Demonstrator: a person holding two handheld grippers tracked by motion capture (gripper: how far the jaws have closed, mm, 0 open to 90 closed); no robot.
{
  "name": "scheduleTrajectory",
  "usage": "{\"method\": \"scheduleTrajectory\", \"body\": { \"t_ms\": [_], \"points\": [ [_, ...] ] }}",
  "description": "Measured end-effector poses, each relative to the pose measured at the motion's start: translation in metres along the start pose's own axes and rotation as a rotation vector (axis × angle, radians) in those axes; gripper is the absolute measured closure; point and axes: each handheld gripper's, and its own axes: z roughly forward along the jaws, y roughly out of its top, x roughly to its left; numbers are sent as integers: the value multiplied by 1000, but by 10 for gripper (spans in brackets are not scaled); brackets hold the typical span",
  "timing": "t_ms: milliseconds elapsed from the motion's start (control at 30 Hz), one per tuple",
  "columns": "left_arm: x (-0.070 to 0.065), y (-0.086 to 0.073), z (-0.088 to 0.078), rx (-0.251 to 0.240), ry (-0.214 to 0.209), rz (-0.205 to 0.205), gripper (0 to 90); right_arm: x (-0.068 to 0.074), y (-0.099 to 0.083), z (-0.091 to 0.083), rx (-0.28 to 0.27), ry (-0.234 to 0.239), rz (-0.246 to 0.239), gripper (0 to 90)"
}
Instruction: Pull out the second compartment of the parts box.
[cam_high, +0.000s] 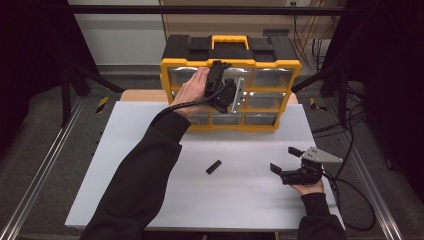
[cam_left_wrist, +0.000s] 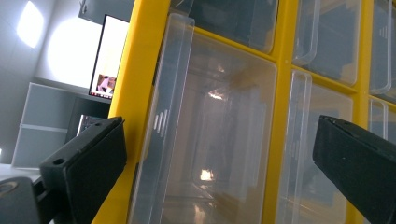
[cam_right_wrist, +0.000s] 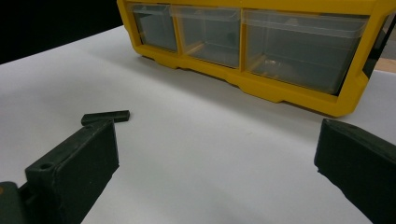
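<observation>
My left gripper was raised against the yellow drawer cabinet, jaws spread either side of a clear drawer that appeared empty. My right gripper rested low on the white table, jaws spread, gripping nothing. A small black block lay on the table between my arms.

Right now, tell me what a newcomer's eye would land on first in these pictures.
The yellow drawer cabinet stands upright at the far edge of the white table, its clear drawers facing the person. The left claw, open, is raised in front of the cabinet's upper drawers. A small black block lies alone on the table, with the open right claw resting to its right.
</observation>
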Motion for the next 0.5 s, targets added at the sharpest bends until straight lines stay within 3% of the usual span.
{"method": "scheduleTrajectory", "body": {
  "t_ms": [500],
  "points": [
    [-8, -1, 1, 22, 59, 72, 133, 0, 0, 0, 0, -1, 0, 2]
  ]
}}
